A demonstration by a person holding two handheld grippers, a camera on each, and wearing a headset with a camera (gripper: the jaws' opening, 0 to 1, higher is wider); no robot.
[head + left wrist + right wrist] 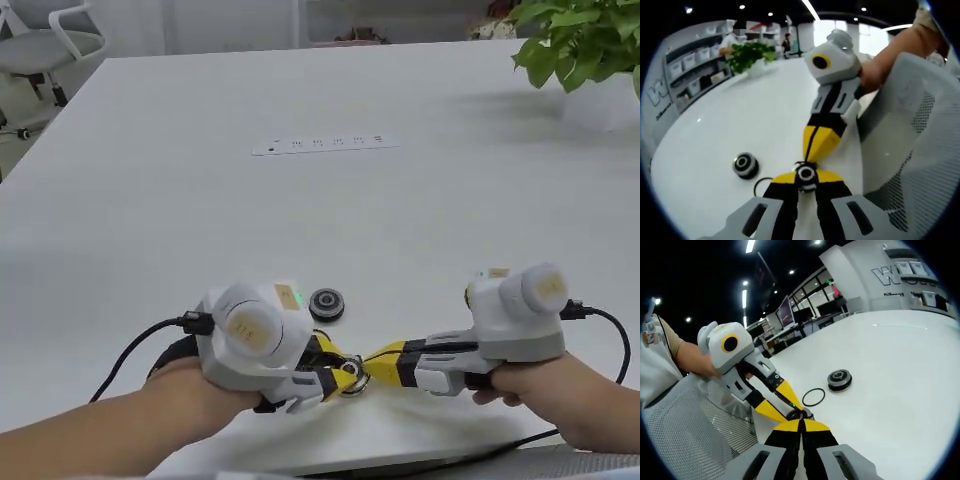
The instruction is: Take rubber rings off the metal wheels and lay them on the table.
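Head view: at the near edge of the white table (420, 230), the left gripper (340, 378) and the right gripper (366, 374) meet tip to tip at the held wheel (353, 380). A second wheel (327, 303) lies just beyond them. A power strip (325, 145) and a potted plant (580, 40) sit well away toward the far side. Left gripper view: its own jaws are clamped on the held wheel, hub toward the camera, and the right gripper's yellow tips come down together onto the wheel's upper rim. The second wheel rests on the table to the left, its dark outer band suggesting the ring is on. The arc of a loose rubber ring (760, 180) shows just beside the jaw. Right gripper view: its jaws are pressed together with barely a slit between them, right at the held wheel's edge; I cannot tell whether they pinch rubber there. The loose rubber ring lies flat on the table between the grippers and the second wheel. To do this step well, I judge the left gripper should keep the wheel rigid while the right nips only the rubber lip and peels it sideways off the rim, then lays it near the loose rubber ring.
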